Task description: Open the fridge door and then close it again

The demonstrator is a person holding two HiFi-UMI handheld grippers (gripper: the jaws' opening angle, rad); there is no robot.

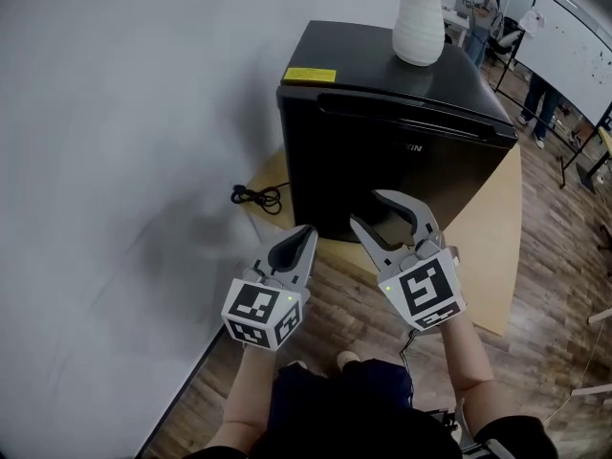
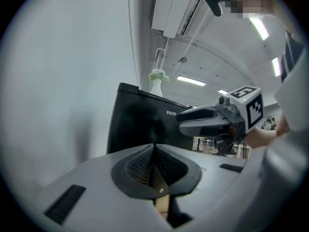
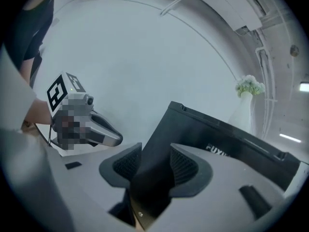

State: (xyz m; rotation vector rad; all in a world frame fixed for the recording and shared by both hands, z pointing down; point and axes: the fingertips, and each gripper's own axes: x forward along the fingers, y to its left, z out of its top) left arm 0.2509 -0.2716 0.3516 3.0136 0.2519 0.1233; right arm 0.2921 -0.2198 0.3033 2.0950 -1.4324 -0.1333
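Two grippers level in front of black fridge (image 1: pixel 402 151). Fridge door shut; fridge stands on wooden board (image 1: pixel 497 237) close to white wall, white vase (image 1: pixel 419 22) on top. Left gripper (image 1: pixel 304 229): jaws pressed together, nothing between. Right gripper (image 1: pixel 366 208): jaws spread wide, only fridge front showing through gap, no grip on anything. Black cable (image 1: pixel 256 196) coiled by wall, left of fridge.

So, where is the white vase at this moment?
In the head view, the white vase stands on top of the black mini fridge, at the far edge of its top, to the right of the yellow sticker.
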